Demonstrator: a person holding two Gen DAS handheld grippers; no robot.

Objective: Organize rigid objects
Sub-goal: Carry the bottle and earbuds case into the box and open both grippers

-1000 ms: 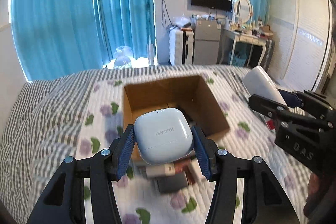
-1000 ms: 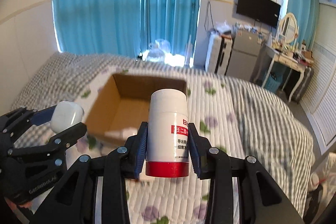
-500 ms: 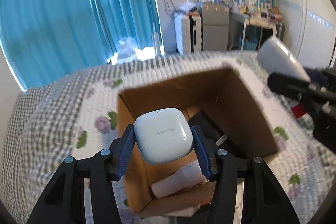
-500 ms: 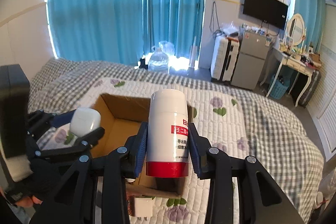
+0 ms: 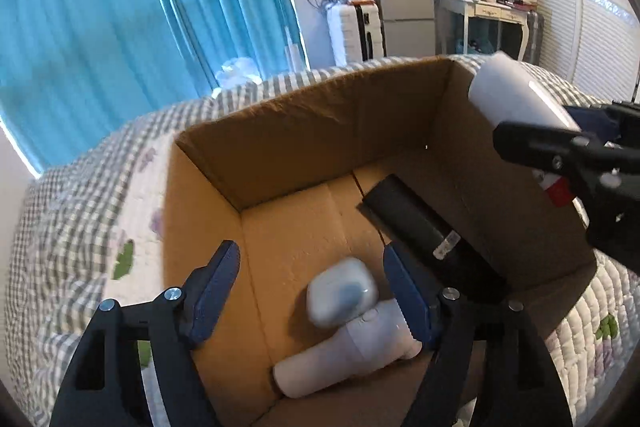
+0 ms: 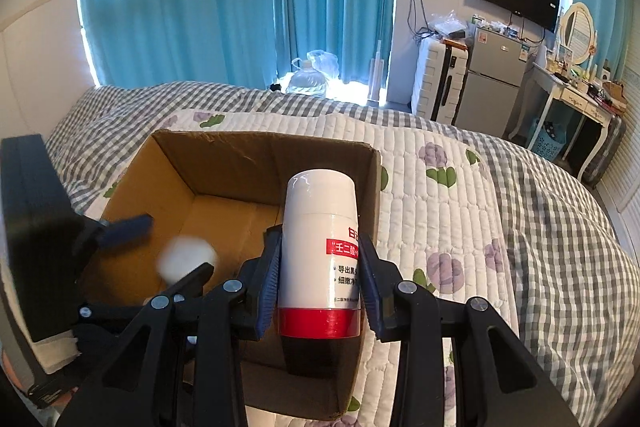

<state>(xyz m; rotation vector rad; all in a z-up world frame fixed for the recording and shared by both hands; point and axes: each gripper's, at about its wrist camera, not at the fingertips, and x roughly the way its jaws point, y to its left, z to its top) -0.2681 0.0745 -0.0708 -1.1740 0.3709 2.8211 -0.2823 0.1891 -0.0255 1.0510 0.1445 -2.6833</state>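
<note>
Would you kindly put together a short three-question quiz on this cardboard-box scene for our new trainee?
1. True or false: the right tongs are shut on the white bottle with the red band.
2. Which item lies blurred below the left tongs? A) earbud case B) mirror C) television
3. Fill in: the black flat device leans against the ____ wall of the cardboard box, as the left wrist view shows it.

Key: 1 true. 2 A: the earbud case is free of the opening blue pads, over the white tube inside the box. 3 right.
</note>
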